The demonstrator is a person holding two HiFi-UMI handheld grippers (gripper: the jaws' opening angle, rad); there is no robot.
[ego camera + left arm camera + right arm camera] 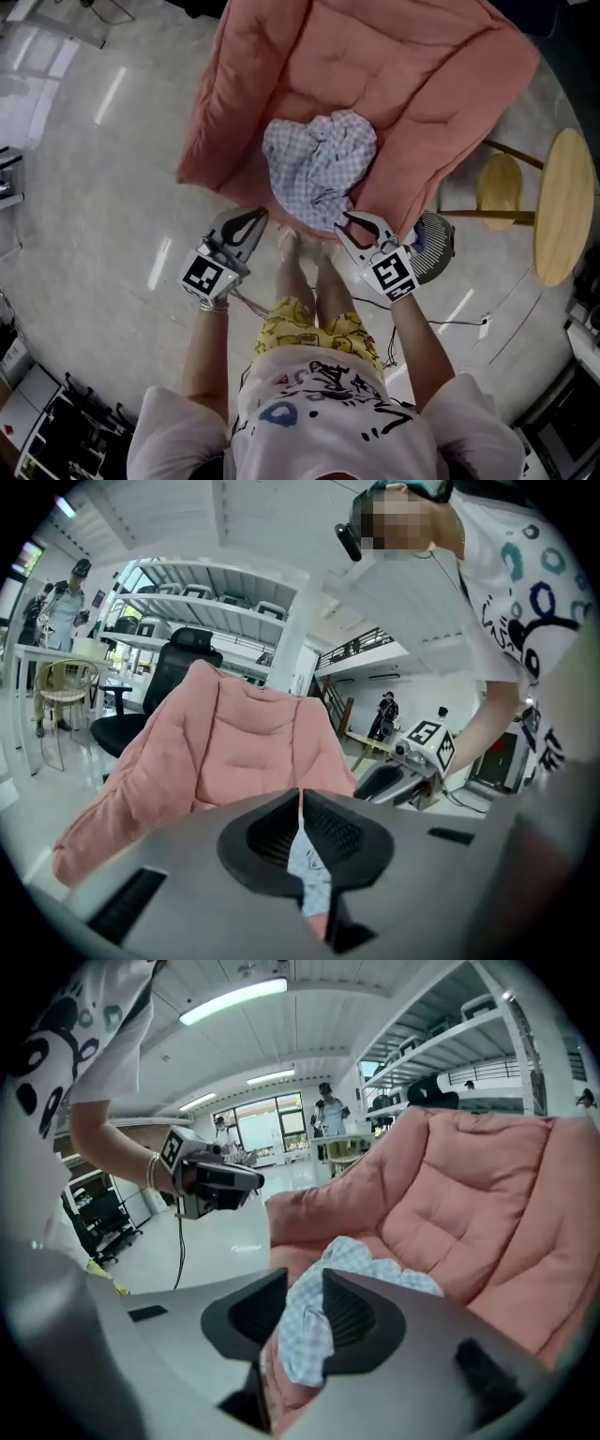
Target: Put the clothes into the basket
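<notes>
A blue-and-white checked cloth (319, 164) lies crumpled on the seat of a big pink quilted cushion chair (412, 75). My left gripper (262, 216) is at the cloth's lower left edge, jaw tips touching. In the left gripper view (300, 794) a strip of the cloth (309, 864) shows through the slit behind the tips, and whether it is pinched I cannot tell. My right gripper (345, 220) is at the cloth's lower right corner. In the right gripper view (305, 1279) its jaws stand slightly apart, with the cloth (375, 1265) hanging loosely between them over the pink chair (487, 1194).
A round grey mesh object (433, 246) sits on the floor just right of my right gripper. Beyond it stand a round wooden table (562, 206) and a yellow stool (500, 187). The person's bare legs (300, 281) are between the grippers. Black shelving (37, 422) is at the lower left.
</notes>
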